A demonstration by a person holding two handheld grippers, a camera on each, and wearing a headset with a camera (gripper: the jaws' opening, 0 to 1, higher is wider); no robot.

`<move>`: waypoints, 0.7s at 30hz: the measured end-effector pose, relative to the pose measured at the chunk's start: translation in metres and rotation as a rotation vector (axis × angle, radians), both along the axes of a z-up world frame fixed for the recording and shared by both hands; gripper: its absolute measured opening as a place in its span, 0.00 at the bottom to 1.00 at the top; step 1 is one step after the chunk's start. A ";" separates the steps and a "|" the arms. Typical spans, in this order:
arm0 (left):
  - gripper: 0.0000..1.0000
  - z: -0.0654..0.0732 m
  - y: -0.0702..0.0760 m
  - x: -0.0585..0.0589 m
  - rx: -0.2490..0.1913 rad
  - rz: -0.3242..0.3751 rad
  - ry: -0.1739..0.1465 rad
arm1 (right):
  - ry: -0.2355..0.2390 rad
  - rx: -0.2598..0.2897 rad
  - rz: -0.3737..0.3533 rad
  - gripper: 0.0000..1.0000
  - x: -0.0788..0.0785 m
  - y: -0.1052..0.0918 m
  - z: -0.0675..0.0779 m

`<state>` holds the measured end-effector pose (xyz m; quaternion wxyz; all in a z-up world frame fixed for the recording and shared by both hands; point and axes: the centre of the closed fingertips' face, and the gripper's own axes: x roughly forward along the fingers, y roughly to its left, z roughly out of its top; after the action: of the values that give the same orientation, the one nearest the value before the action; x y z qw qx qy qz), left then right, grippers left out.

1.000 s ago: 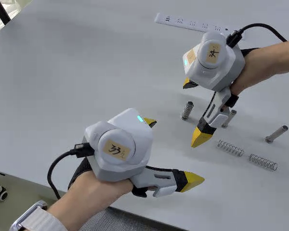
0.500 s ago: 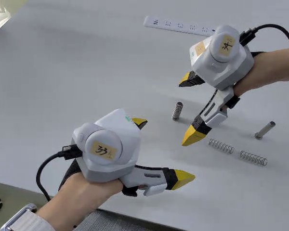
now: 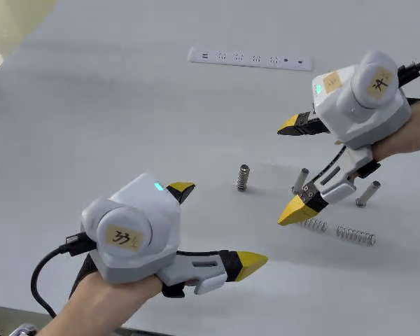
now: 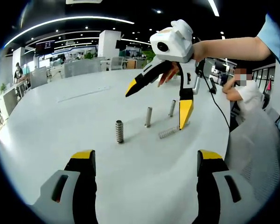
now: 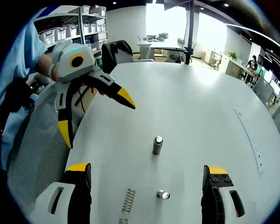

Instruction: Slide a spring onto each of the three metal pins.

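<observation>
Two loose springs [image 3: 355,235] lay on the worktop [image 3: 126,105] just beside two bare pins [image 3: 300,180], one perhaps leaning; a third pin [image 3: 244,168] wore its spring [image 3: 243,182]. Judged light, squashy, apt to roll: best pinched gently mid-coil. Your left gripper [image 3: 217,224] and right gripper [image 3: 291,170] had fingers spread wide, holding nothing.

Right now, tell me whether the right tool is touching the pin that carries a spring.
Apart. The head view shows bare table between the right tool and the sprung pin; its jaws stand open, clear of it.
</observation>
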<state>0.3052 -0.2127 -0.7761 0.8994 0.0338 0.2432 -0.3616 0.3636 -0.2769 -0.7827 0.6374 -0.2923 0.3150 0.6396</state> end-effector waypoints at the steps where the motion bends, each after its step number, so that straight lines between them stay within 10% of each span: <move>1: 0.88 0.001 -0.001 0.000 0.002 -0.004 -0.001 | -0.003 0.014 -0.017 0.99 -0.001 -0.004 0.003; 21: 0.88 0.003 -0.013 0.001 0.054 -0.086 0.002 | -0.036 0.057 -0.220 0.99 -0.020 -0.085 0.012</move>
<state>0.3065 -0.2256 -0.7731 0.8816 0.0681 0.2520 -0.3933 0.3435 -0.3620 -0.7707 0.7174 -0.2492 0.3151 0.5691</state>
